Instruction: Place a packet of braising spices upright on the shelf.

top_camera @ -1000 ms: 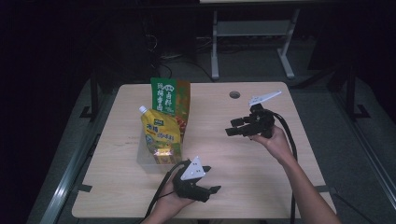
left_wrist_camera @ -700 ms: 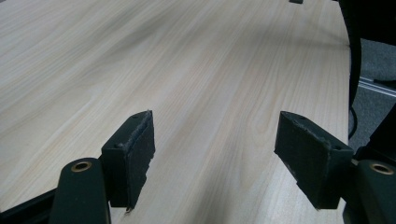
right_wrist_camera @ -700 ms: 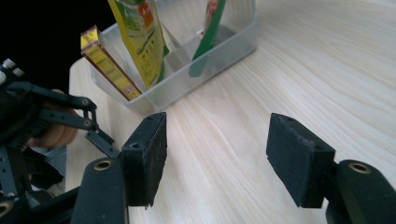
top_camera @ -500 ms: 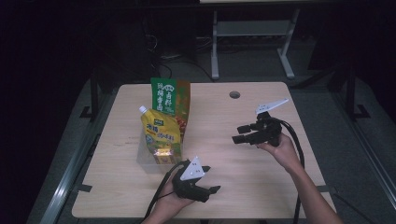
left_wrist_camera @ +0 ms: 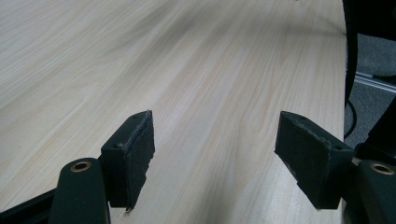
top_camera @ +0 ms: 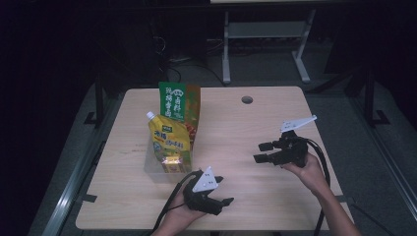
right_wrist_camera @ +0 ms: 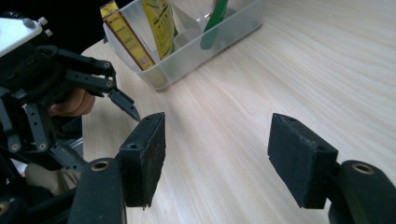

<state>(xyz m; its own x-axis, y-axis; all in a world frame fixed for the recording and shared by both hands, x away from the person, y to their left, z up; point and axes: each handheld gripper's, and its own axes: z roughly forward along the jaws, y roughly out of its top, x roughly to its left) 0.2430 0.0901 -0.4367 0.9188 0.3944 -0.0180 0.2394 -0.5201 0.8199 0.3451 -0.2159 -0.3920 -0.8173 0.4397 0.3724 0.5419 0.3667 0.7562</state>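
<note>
On a pale wooden table (top_camera: 236, 123) in a dark room, both grippers gape wide and empty; the right gripper (top_camera: 262, 152) faces the clear bin (right_wrist_camera: 205, 44) of upright food pouches (top_camera: 170, 142), apparently for a reach, the left gripper (top_camera: 222, 194) resting nearer it.

High view: above the near edge, facing forward and down over the whole surface (top_camera: 275, 118). Left gripper view: low, close, skimming bare wood. Right gripper view: low, facing the clear bin (right_wrist_camera: 187, 51) at 11 o'clock, shared with the high view.
</note>
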